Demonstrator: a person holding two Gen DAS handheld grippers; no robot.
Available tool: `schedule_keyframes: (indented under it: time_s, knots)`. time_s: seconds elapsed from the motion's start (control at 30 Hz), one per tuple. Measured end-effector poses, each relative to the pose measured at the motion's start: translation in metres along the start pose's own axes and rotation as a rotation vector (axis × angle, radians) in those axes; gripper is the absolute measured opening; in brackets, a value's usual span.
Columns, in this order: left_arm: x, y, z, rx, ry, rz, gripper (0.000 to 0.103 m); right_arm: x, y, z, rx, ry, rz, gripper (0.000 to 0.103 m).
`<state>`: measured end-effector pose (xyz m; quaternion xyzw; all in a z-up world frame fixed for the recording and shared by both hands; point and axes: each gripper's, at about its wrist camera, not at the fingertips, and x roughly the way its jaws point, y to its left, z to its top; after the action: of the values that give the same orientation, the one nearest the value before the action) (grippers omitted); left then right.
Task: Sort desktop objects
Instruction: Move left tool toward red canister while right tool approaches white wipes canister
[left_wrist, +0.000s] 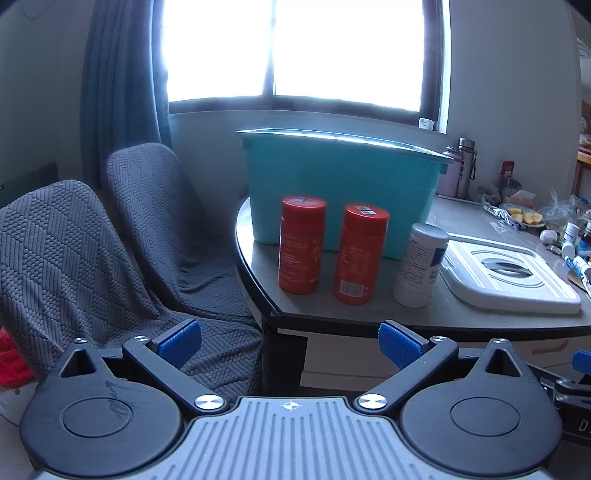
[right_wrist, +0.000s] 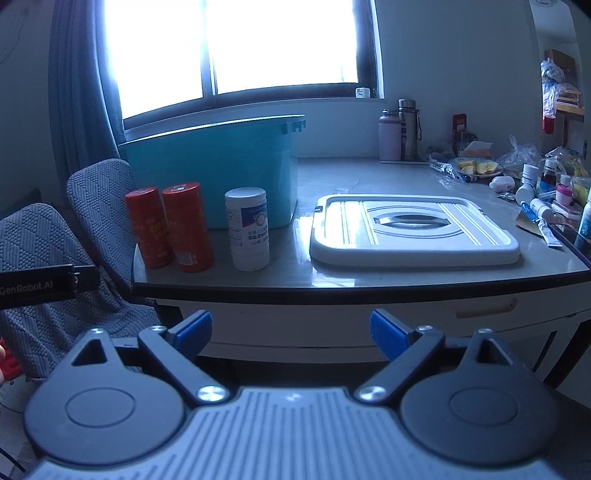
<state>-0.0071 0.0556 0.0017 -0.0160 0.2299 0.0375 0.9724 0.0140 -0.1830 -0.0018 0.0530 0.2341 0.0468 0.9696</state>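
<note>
Two red canisters (left_wrist: 301, 244) (left_wrist: 360, 254) and a white bottle (left_wrist: 419, 265) stand in a row at the table's near left corner, in front of a teal bin (left_wrist: 340, 181). They also show in the right wrist view: red canisters (right_wrist: 147, 227) (right_wrist: 186, 227), white bottle (right_wrist: 248, 229), bin (right_wrist: 221, 162). A white bin lid (left_wrist: 506, 275) (right_wrist: 413, 230) lies flat to their right. My left gripper (left_wrist: 290, 343) is open and empty, off the table's front edge. My right gripper (right_wrist: 291, 332) is open and empty, also short of the table.
The grey table (right_wrist: 369, 173) has a dark front edge. Two chairs with grey covers (left_wrist: 110, 240) stand at the left. Flasks (right_wrist: 406, 129), a fruit plate (right_wrist: 476, 168) and several small bottles (right_wrist: 546, 188) crowd the far right. A window is behind.
</note>
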Motion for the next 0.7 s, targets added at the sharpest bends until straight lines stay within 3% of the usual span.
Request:
schedule_keyframes:
  time_s: [0.7]
  knots:
    - [0.072, 0.011, 0.022, 0.008, 0.013, -0.001, 0.103, 0.049, 0.013, 0.016, -0.032, 0.009, -0.018, 0.093]
